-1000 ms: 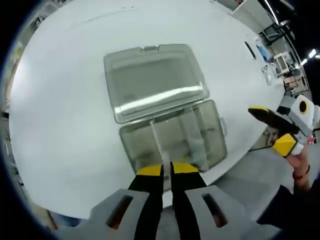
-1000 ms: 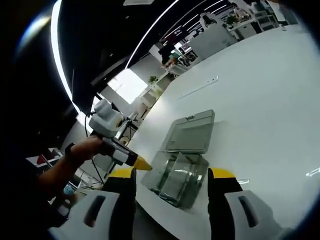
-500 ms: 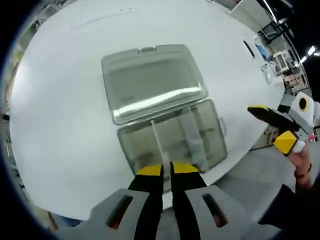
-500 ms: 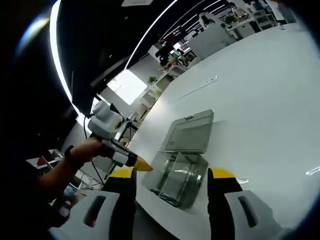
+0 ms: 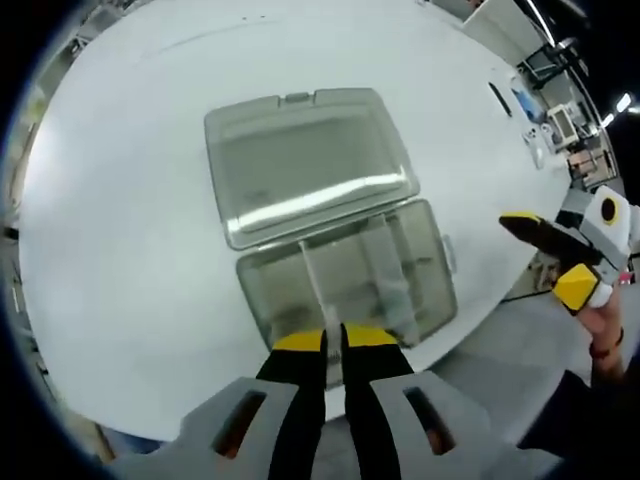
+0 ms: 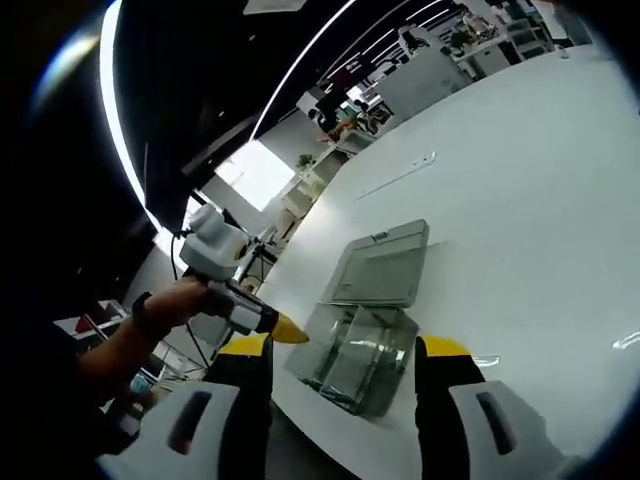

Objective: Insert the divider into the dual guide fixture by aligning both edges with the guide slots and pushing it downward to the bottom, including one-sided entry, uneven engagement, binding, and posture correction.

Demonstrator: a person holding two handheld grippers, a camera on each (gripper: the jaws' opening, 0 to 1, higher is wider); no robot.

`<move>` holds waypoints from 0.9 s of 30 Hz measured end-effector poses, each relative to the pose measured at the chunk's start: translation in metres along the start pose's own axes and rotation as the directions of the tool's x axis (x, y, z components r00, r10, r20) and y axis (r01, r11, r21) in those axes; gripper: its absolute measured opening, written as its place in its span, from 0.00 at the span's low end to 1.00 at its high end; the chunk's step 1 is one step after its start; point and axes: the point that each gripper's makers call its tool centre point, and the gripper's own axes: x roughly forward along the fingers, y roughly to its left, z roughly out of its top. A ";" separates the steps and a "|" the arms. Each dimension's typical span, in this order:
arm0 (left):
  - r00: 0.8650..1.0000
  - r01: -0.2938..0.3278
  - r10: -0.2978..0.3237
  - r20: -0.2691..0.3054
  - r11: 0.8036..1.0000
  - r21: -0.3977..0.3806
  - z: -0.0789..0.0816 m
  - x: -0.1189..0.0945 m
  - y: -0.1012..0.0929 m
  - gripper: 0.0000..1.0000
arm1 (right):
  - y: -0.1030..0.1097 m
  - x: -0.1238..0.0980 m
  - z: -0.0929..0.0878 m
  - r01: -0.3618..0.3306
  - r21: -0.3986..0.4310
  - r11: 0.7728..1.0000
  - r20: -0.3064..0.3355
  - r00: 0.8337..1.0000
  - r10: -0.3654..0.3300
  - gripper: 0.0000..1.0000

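Observation:
A clear plastic box (image 5: 420, 262) sits on the white table (image 5: 130, 220) with its lid (image 5: 305, 160) lying open behind it. My left gripper (image 5: 333, 338) is at the box's near wall, shut on a thin clear divider (image 5: 312, 280) that stands on edge and reaches into the box. My right gripper (image 5: 550, 255) hovers off the table's right edge, open with nothing between its jaws. In the right gripper view the box (image 6: 365, 345) lies between the widely parted jaws of the right gripper (image 6: 345, 350). There, the left gripper (image 6: 262, 320) touches the box's left corner, held by a hand.
The box stands close to the table's near edge (image 5: 470, 330), with floor beyond it. Small items (image 5: 528, 105) lie at the table's far right. Desks, plants and ceiling lights (image 6: 330, 40) fill the room behind. A person's arm (image 6: 110, 350) reaches in from the left.
Nothing has been taken hold of or let go. Both views drifted very slightly; the left gripper stays shut at the box wall and the right stays open.

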 end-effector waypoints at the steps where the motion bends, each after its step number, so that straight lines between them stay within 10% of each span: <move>1: 1.000 0.002 -0.002 -0.001 1.000 -0.001 0.002 0.001 0.001 0.03 | 0.000 0.000 0.000 0.000 0.001 1.000 0.000 1.000 0.000 0.54; 27: 1.000 0.000 0.001 -0.011 0.999 0.035 0.008 0.021 0.004 0.03 | 0.000 0.003 -0.003 -0.006 0.006 1.000 -0.018 1.000 0.006 0.53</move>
